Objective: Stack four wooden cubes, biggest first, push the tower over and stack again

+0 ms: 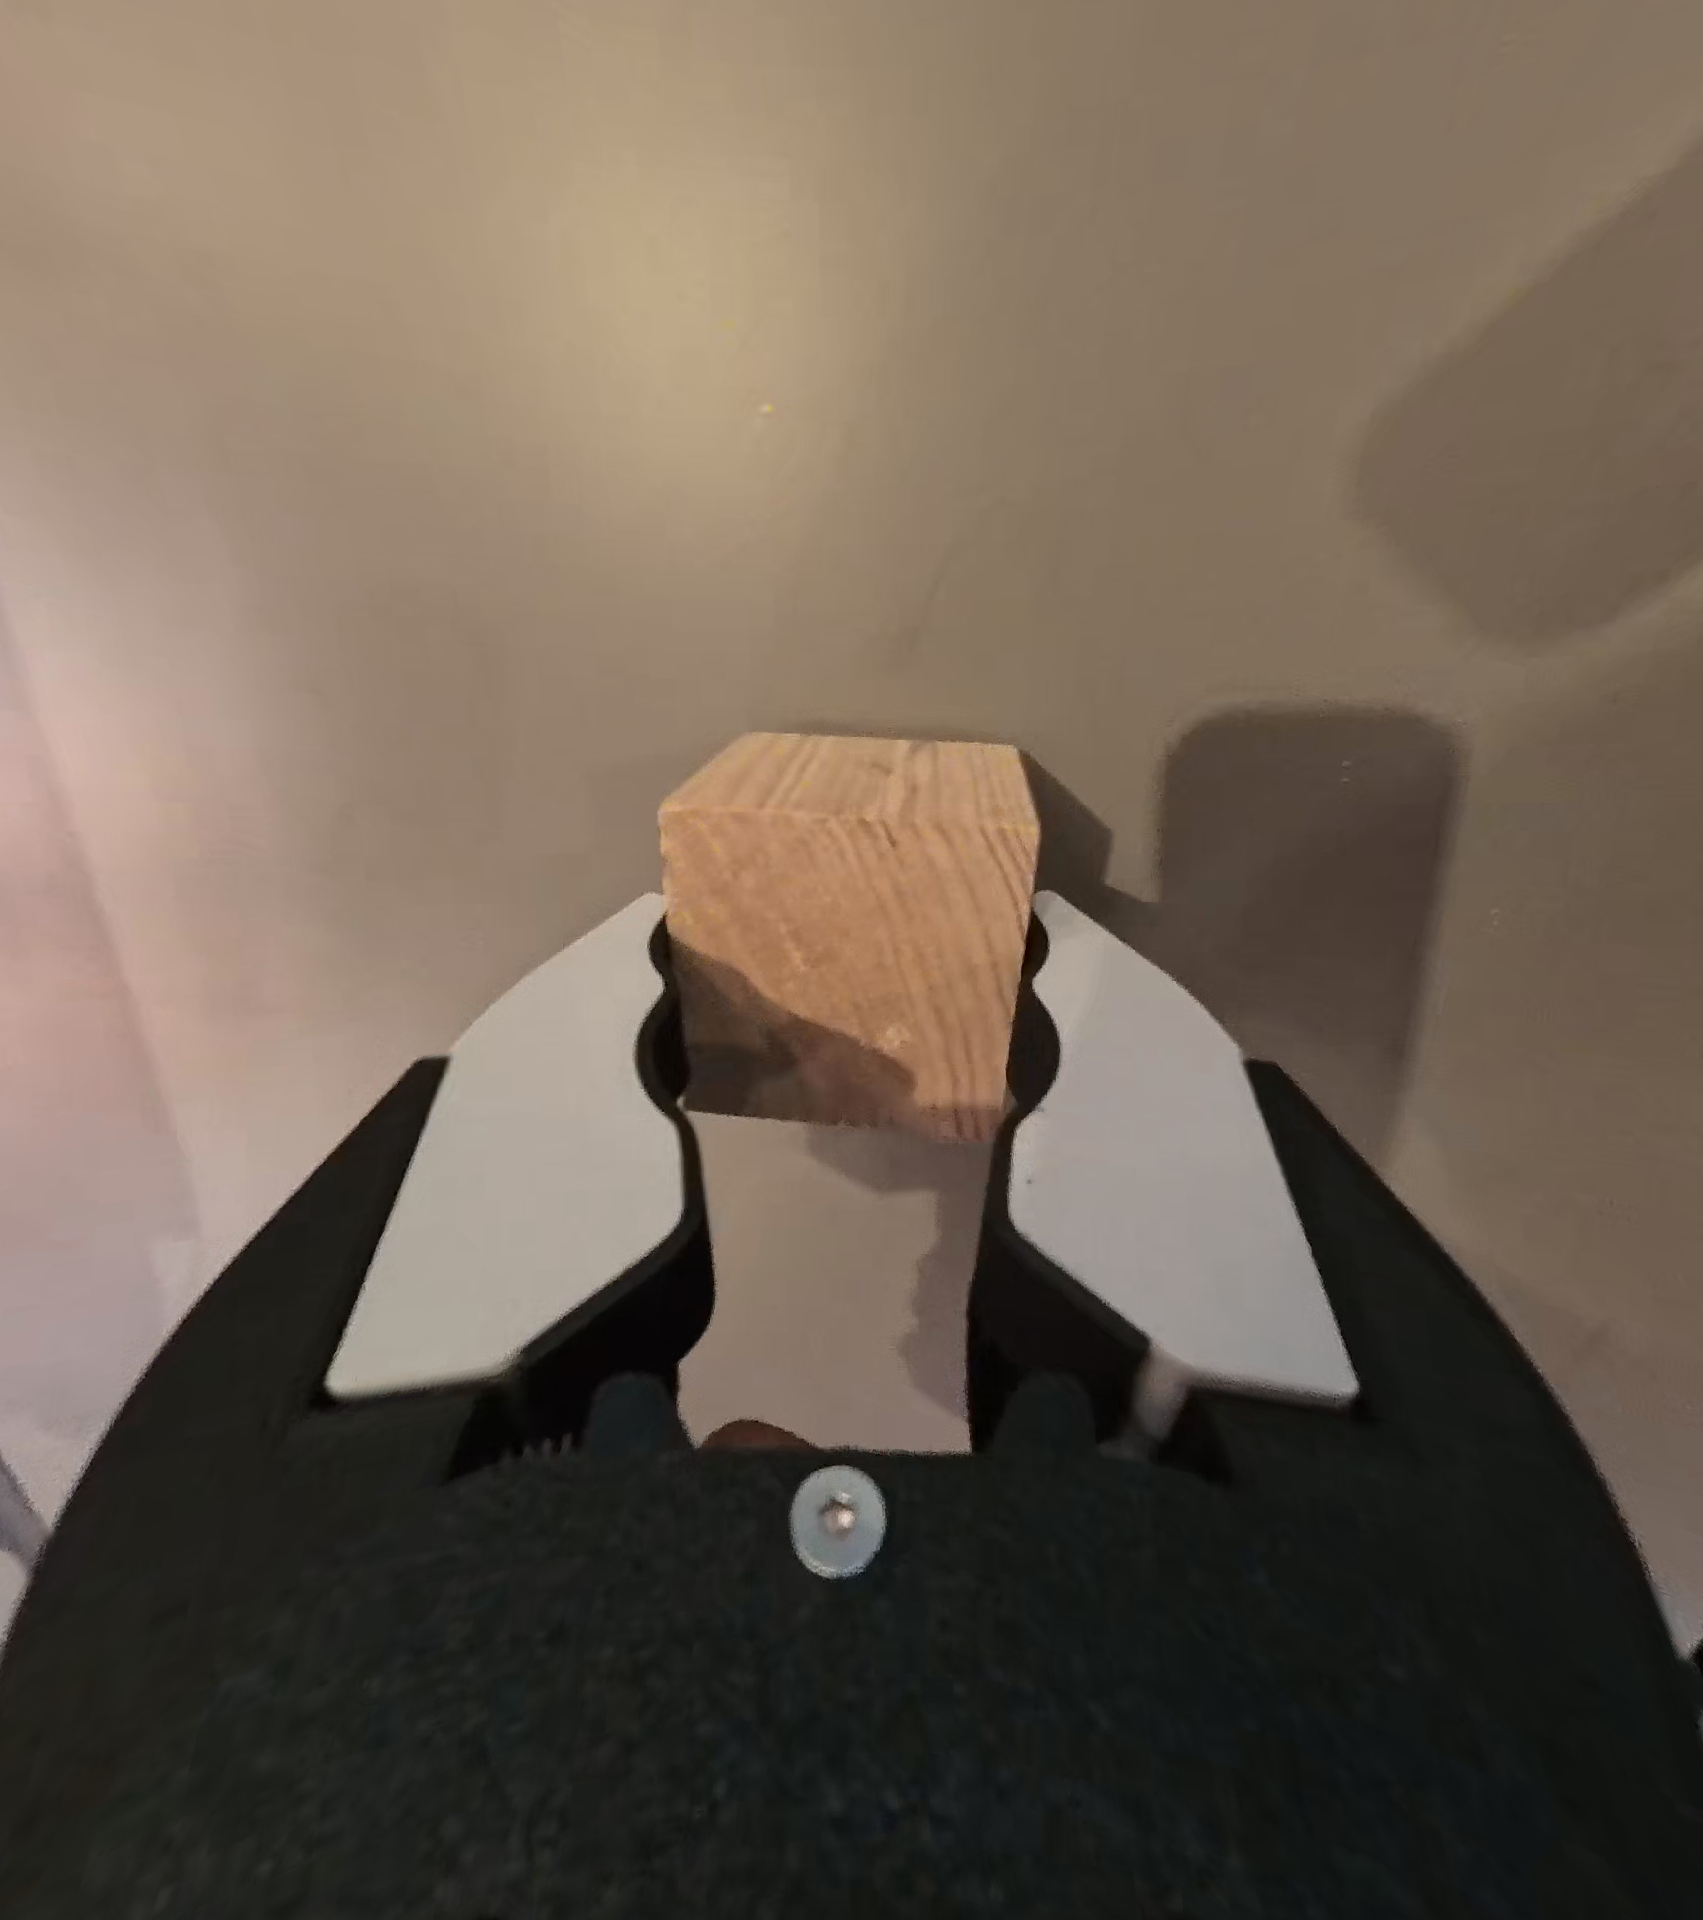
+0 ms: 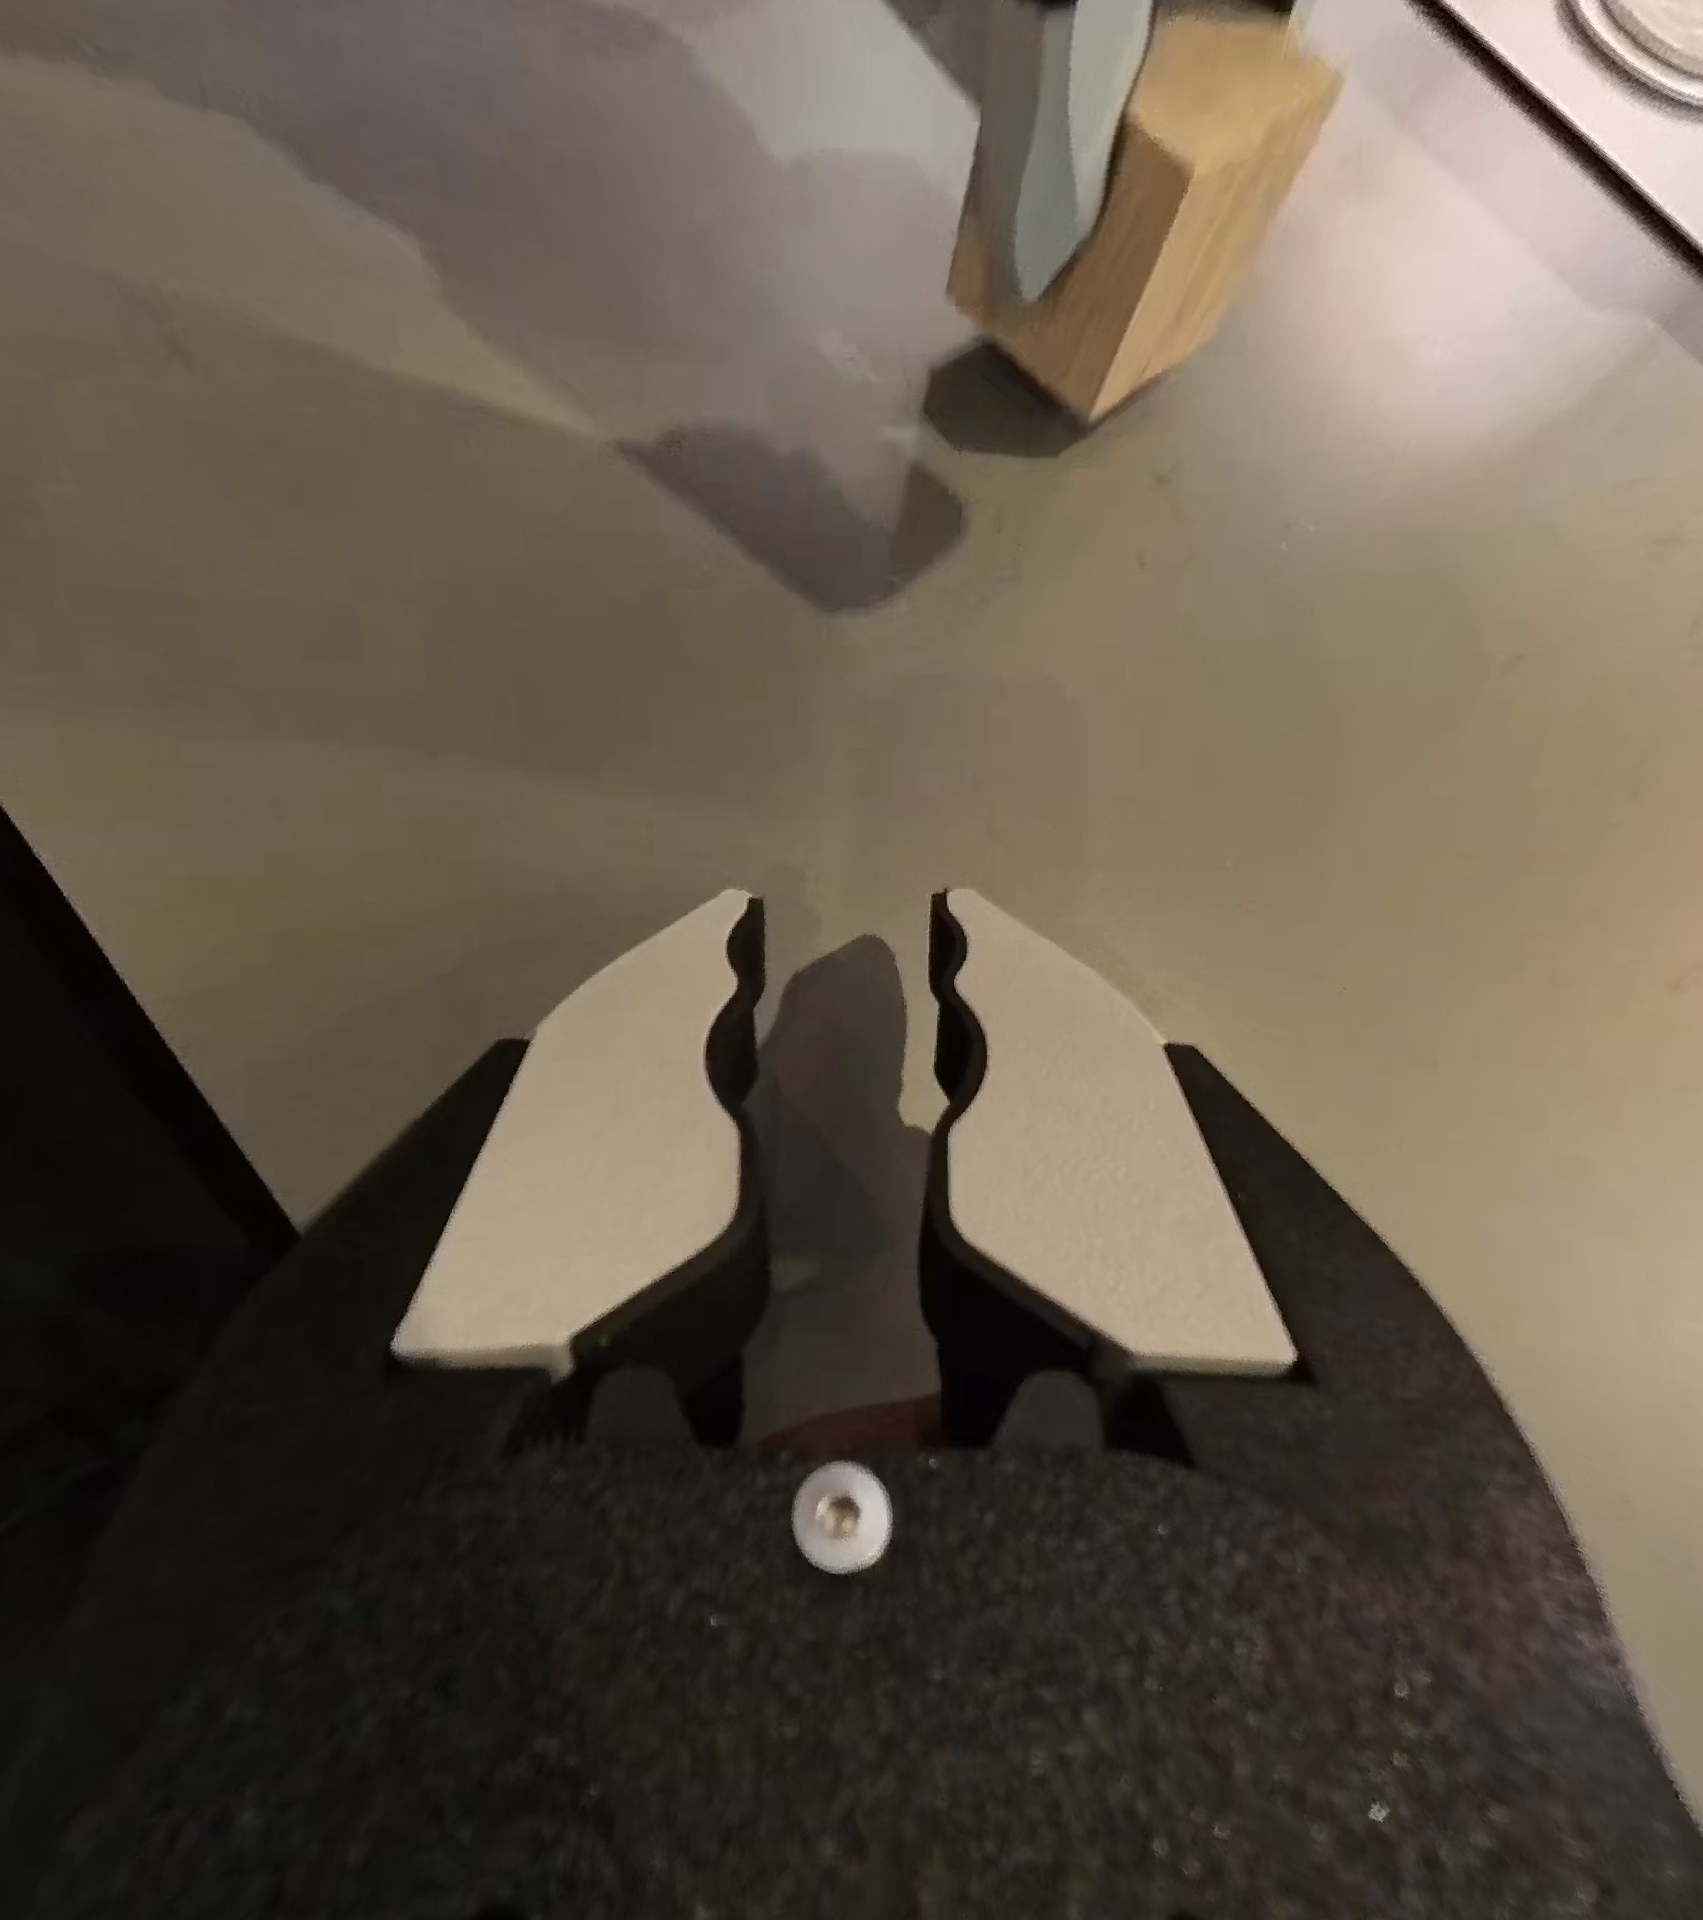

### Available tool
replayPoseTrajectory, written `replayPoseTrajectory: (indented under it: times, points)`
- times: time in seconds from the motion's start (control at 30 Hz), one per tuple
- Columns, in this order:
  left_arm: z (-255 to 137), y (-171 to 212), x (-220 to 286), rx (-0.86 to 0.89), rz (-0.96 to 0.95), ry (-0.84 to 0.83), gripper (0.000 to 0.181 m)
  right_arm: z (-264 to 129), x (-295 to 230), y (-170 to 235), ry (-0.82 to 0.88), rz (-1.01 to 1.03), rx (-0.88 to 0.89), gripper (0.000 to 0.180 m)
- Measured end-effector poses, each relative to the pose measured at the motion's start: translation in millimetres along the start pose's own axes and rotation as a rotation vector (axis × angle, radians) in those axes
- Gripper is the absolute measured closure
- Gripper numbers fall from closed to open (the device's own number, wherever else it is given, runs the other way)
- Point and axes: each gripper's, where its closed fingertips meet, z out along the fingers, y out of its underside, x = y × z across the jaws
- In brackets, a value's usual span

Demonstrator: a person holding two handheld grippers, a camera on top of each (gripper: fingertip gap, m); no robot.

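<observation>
At left, the left gripper (image 1: 847,914) clamps a wooden cube (image 1: 842,945) by its side faces, jaws shut on it w/ both inner edges pressed to the wood. The cube sits square in the grip, grain on its near face; a shadow lies on the pale bench (image 1: 618,468) under its lower edge, so it appears lifted or only just touching down, can't tell which. No other cube shows in this view, and the bench ahead shows nothing but shadows.

At right, the right gripper (image 2: 847,914) hangs over the bench (image 2: 1346,831) w/ nothing in it, jaws narrow but not closed, a slim gap btwn the tips. Far off at the top of the right wrist view the same cube (image 2: 1179,239) appears again, a finger of the left gripper laid across its side. A flat grey tray-like object (image 2: 1657,135) lies near it at the top right corner, apart from the cube. The bench's dark edge runs along the lower left.

Judged stage: placing or fetching a cube for the stack. Risks: the grip is on the tips only, so a quick swing could twist the cube in the jaws; released while canted, it would land tilted. Set down too near the grey object, later cubes may have little room.
</observation>
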Motion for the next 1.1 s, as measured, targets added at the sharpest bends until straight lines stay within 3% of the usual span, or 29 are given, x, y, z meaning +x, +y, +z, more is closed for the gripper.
replayPoseTrajectory:
  times: [0.17, 0.33, 0.43, 0.53, 0.63, 0.87, 1.1]
  points:
    - [-82.9, 41.0, -45.8, 0.142, -0.174, -0.210, 0.121, 1.1, -1.1, 1.1, -0.007, -0.005, -0.010, 0.151]
    - [-183.9, 165.7, -112.5, 0.203, -0.575, -0.452, 0.121, 2.6, -2.6, 2.2, -0.007, -0.019, -0.023, 0.151]
    - [-203.2, 245.0, -144.8, 0.202, -0.849, -0.529, 0.121, 4.4, -3.8, 3.8, -0.021, -0.017, -0.038, 0.151]
    - [-181.0, 308.7, -165.5, 0.134, -1.083, -0.533, 0.121, 6.3, -4.2, 4.6, -0.031, -0.016, -0.050, 0.151]
    - [-134.3, 336.9, -171.9, 0.106, -1.270, -0.400, 0.121, 7.2, -4.1, 4.6, -0.037, -0.013, -0.053, 0.151]
    - [-53.1, 343.3, -172.0, 0.032, -1.408, -0.218, 0.121, 8.0, -4.7, 4.8, -0.053, -0.003, -0.057, 0.151]
    - [-23.8, 344.9, -176.1, -0.035, -1.431, -0.229, 0.121, 8.2, -5.3, 4.7, -0.057, -0.004, -0.057, 0.152]
